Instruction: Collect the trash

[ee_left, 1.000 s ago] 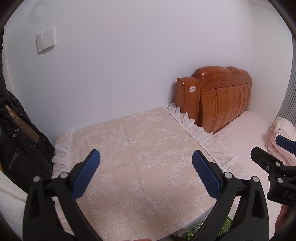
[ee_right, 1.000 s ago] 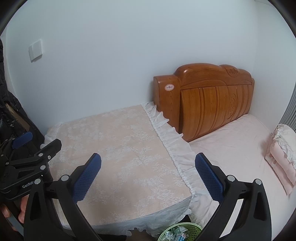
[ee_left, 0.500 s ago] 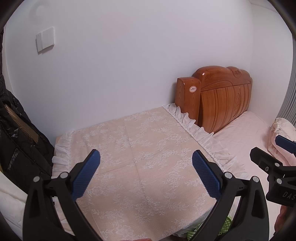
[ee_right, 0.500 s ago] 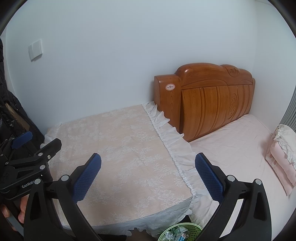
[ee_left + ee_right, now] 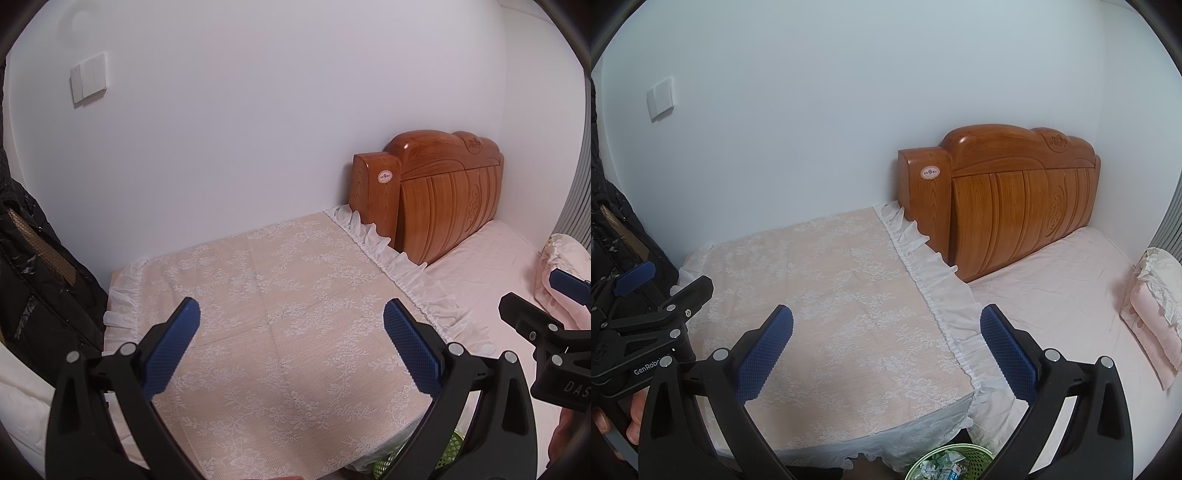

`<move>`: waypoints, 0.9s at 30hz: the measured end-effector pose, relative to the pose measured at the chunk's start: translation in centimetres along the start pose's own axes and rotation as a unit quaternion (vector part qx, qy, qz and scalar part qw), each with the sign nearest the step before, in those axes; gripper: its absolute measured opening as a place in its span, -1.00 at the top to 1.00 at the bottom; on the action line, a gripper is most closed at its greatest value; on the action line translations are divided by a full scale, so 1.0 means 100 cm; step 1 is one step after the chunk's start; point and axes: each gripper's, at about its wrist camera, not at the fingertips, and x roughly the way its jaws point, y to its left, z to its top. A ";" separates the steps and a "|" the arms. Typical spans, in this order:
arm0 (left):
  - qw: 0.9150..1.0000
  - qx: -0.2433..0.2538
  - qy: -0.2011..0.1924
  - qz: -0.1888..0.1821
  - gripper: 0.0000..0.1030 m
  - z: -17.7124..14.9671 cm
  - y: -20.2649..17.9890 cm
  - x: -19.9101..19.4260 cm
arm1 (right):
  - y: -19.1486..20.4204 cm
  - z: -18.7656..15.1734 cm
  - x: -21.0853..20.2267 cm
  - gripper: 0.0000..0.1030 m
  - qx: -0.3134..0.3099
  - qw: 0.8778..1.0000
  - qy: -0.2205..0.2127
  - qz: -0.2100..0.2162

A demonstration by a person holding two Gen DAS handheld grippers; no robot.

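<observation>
Flanking lace cloth: headboard (wooden), jacket.

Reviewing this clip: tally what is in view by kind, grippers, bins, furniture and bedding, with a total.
Grippers: 2, left gripper and right gripper, jaws open, both empty
Trash bins: 1, green basket holding crumpled trash
Headboards: 1, wooden headboard
Lace covers: 1, lace cloth
Pillows: 1, pink pillow
Total: 6

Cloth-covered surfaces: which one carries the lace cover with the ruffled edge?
The low table left of the wooden headboard carries it. The bed to the right has only a plain pink sheet.
</observation>
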 end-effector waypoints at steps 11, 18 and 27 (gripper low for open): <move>1.000 0.000 0.000 0.000 -0.85 0.000 -0.001 0.002 | 0.000 -0.001 0.002 -0.96 -0.002 1.000 0.001 0.000; 1.000 0.001 0.001 -0.001 -0.85 0.001 0.000 0.002 | 0.000 -0.002 0.003 -0.96 0.000 1.000 0.003 0.000; 1.000 0.002 0.002 -0.001 -0.85 0.001 0.000 0.003 | -0.001 -0.001 0.006 -0.96 0.000 1.000 0.006 -0.001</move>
